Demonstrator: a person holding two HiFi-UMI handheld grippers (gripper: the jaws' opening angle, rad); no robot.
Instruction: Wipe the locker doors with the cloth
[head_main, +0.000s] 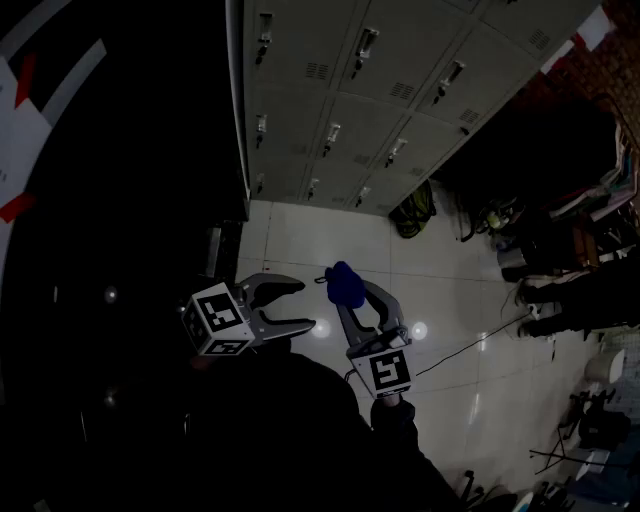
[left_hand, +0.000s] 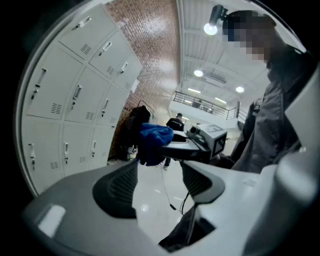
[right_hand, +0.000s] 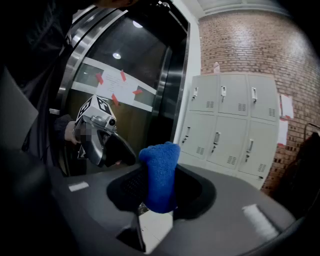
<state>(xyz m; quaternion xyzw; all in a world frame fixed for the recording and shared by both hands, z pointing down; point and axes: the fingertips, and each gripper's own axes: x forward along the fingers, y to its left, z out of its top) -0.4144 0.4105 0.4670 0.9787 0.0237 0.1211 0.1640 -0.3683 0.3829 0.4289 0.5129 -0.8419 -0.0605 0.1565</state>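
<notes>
I'm clamping the blue cloth (right_hand: 160, 172) in my right gripper (head_main: 347, 292). It's looking soft, light and probably bunched, so I'm pinching its middle. My left gripper (head_main: 303, 304) is hanging open, empty.

Can't see top of the lockers (head_main: 380, 90): clipped by head view's upper edge. Can't make out latch detail on doors, too small. Left of lockers, near black; no telling what's there. Right of lockers, can't name the floor clutter (head_main: 560, 250), too dim & small. Below lockers, lose the person's torso (head_main: 290, 440) in shadow. Can't see lower end of cloth (right_hand: 160, 165), buried btwn jaws of right gripper (right_hand: 160, 186). In left gripper view, only get part of cloth, rest behind a right-gripper jaw; lockers cut by lens rim.
</notes>
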